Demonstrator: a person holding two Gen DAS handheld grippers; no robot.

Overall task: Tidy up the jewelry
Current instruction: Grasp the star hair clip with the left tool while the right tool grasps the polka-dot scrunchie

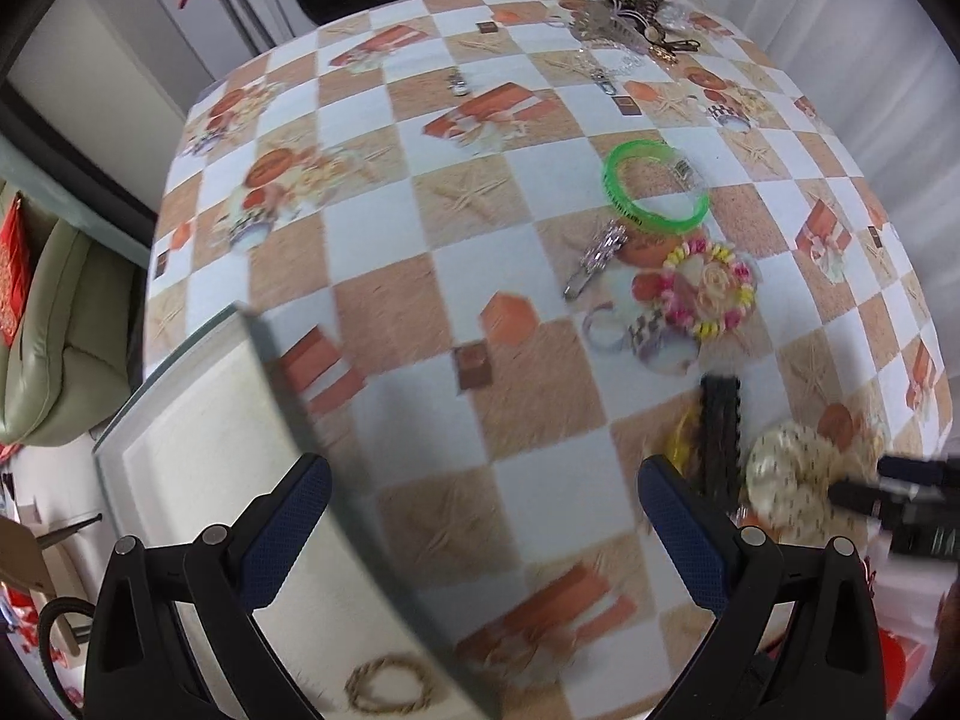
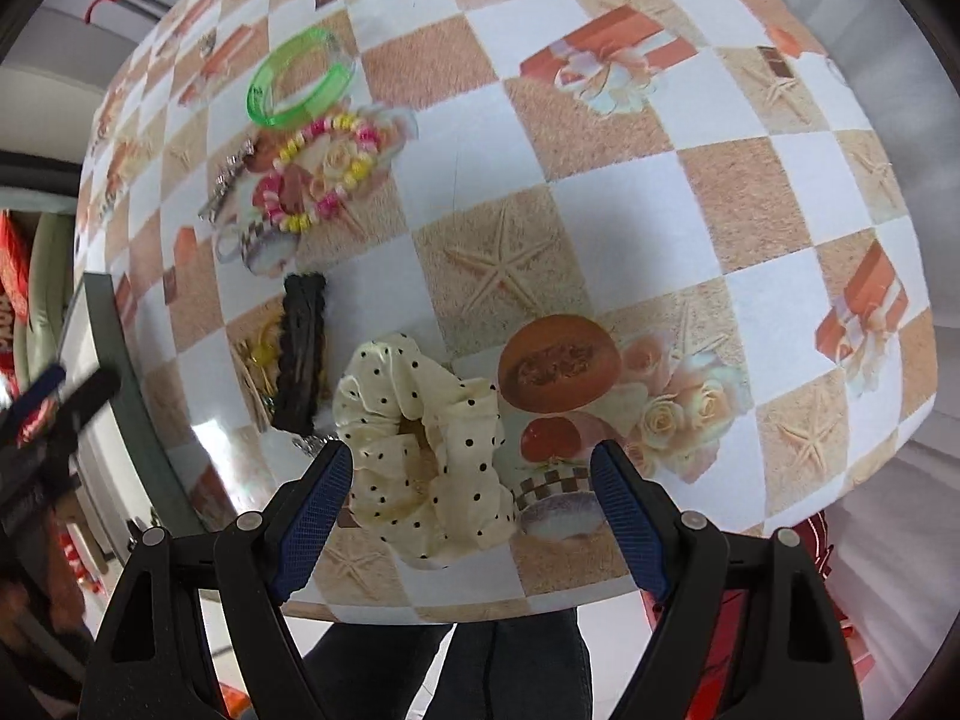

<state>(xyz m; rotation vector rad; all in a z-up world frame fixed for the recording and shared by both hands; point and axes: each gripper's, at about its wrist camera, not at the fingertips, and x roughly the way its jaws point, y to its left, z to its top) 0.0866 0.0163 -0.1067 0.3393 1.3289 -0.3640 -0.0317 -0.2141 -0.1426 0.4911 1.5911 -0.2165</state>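
Note:
A cream polka-dot scrunchie (image 2: 420, 450) lies near the table's front edge. My right gripper (image 2: 471, 462) points down over it, open, with the scrunchie between its fingers but not pinched. Left of it lie a black hair clip (image 2: 300, 354) and a small yellow piece (image 2: 261, 354). Further back are a pink-and-yellow bead bracelet (image 2: 324, 174), a green bangle (image 2: 300, 78) and a silver clip (image 2: 231, 180). My left gripper (image 1: 483, 480) hangs open and empty over the edge of a white tray (image 1: 180, 480), which holds a rope bracelet (image 1: 390, 684).
A checked tablecloth with printed gifts and fruit covers the table (image 1: 456, 252). A pile of more jewelry (image 1: 636, 24) sits at the far edge. A green sofa (image 1: 54, 330) stands off the table's left side. A person's dark trousers (image 2: 456, 660) show below the front edge.

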